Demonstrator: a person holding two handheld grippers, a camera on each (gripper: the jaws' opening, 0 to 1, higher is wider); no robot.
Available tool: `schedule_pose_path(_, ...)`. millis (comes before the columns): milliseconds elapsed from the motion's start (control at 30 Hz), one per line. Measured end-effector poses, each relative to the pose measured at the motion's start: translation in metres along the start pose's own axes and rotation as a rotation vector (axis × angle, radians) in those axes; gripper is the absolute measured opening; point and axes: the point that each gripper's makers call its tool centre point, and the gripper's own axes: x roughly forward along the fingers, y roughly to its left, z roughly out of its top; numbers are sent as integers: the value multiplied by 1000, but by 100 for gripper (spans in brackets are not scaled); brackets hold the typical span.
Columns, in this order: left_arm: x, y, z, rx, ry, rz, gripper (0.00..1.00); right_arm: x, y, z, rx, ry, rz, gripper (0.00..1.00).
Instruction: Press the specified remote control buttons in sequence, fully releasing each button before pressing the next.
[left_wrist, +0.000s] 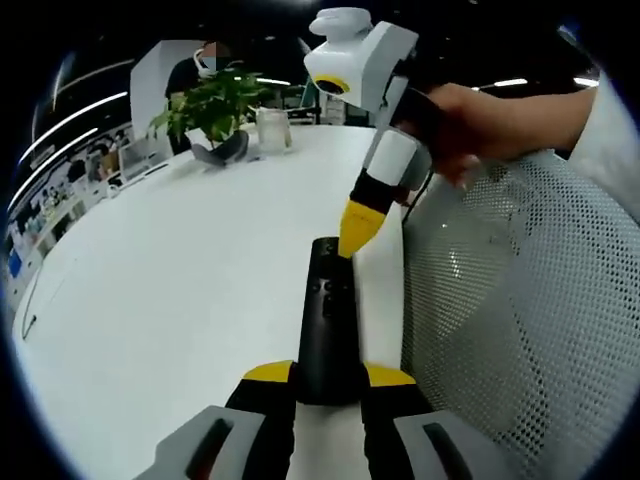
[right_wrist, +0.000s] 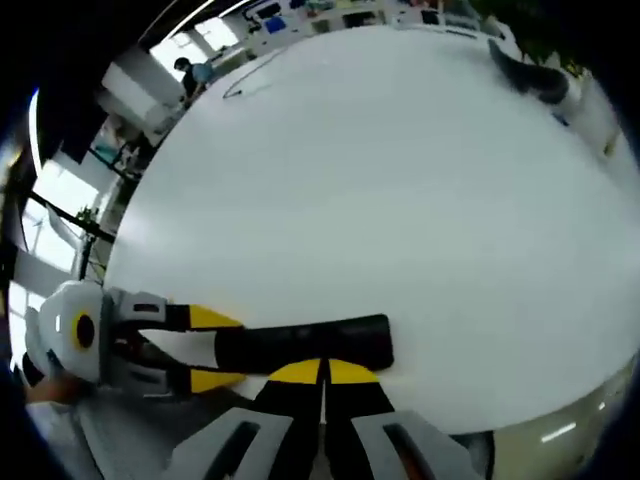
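At the upper left of the left gripper view, one potted plant (left_wrist: 213, 108) and one glass jar (left_wrist: 272, 130) are seen on the white table (left_wrist: 170, 270). At lower centre, one black remote (left_wrist: 328, 335) is pinched by the left gripper (left_wrist: 328, 385). The right gripper (left_wrist: 352, 243), jaws pressed together, is set on the remote's far end.

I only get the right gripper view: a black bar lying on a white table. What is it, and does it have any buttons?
Observer: It's a remote control. The left gripper view shows small buttons on its top face.
Operator: Where is my tool touching it?
Observer: The right gripper has its yellow fingers together, tip at the remote's far end, beyond those buttons.
Operator: Anything beside the table?
Observer: A white mesh chair back stands against the table edge.
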Motion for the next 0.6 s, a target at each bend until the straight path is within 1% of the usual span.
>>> schedule_pose_path(200, 0, -1, 0, 6, -8, -2, 24, 4, 6, -4, -40, 9, 7, 0)
schedule_pose_path(233, 0, 0, 0, 6, -10, -2, 24, 5, 5, -2, -58, 2, 0, 0)
schedule_pose_path(267, 0, 0, 0, 6, -14, -5, 24, 7, 4, -3, -77, 7, -17, 0)
schedule_pose_path(333, 1, 0, 0, 10, -19, -8, 24, 7, 5, -3, -96, 14, -27, 0)
schedule_pose_path(400, 1, 0, 0, 11, -20, -8, 24, 8, 3, -3, -98, 11, -32, 0)
schedule_pose_path(500, 2, -1, 0, 37, -15, -9, 24, 8, 1, -4, -100, 14, -34, 0)
schedule_pose_path(600, 4, 0, 1, 37, -19, -13, 24, 9, -2, -4, -65, 20, -27, 0)
